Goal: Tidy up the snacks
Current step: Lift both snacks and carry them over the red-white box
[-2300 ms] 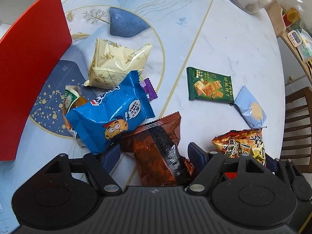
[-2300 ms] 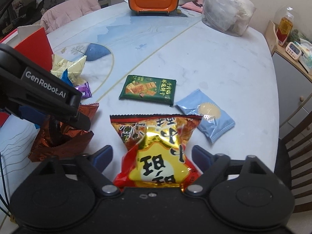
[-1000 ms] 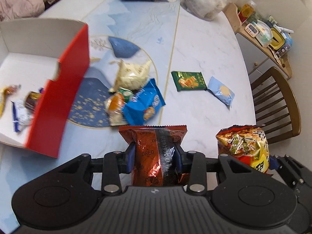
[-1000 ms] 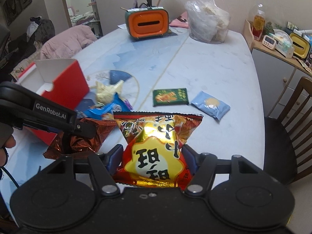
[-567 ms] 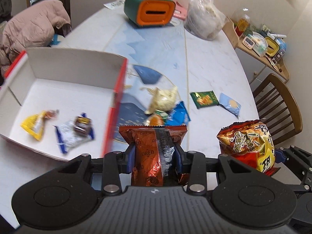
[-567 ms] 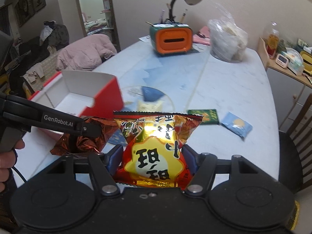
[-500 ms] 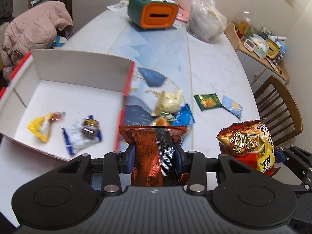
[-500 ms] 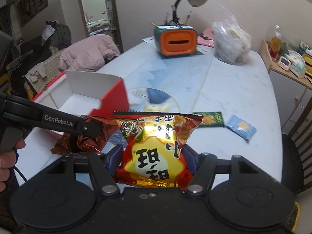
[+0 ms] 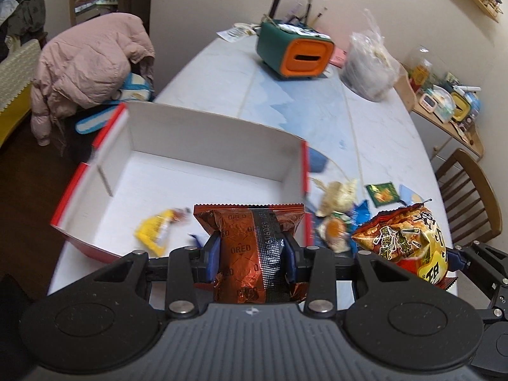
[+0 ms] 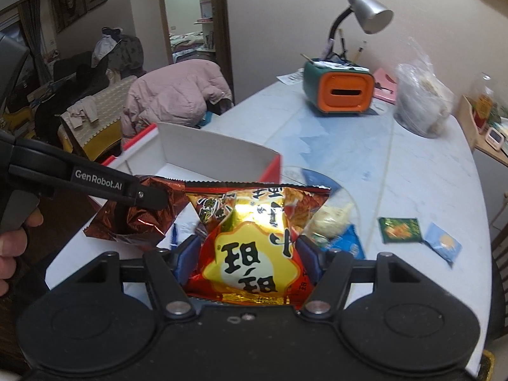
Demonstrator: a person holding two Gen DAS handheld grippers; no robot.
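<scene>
My left gripper [image 9: 250, 250] is shut on a brown Oreo packet [image 9: 250, 238] and holds it in the air over the near edge of the red box [image 9: 177, 165]. The box has a white inside and holds a yellow packet [image 9: 155, 227]. My right gripper [image 10: 249, 258] is shut on a red-and-yellow chip bag [image 10: 254, 241], held above the table to the right of the left gripper [image 10: 149, 198]. The chip bag also shows in the left wrist view [image 9: 406, 241]. Loose snacks lie right of the box: a cream packet [image 9: 336, 195], a blue packet [image 9: 360, 216], a green packet [image 9: 382, 193], a light blue packet [image 10: 443, 244].
The marble table [image 9: 381, 133] carries an orange-and-green organiser [image 9: 295, 54], a desk lamp [image 10: 365, 12] and a clear plastic bag [image 9: 368, 73] at the far end. A pink jacket [image 9: 89, 63] hangs on a chair to the left. A wooden chair [image 9: 470, 197] stands on the right.
Both grippers closed on their packets, lifted them off the table and moved left toward the box. The box now lies straight ahead of the left gripper.
</scene>
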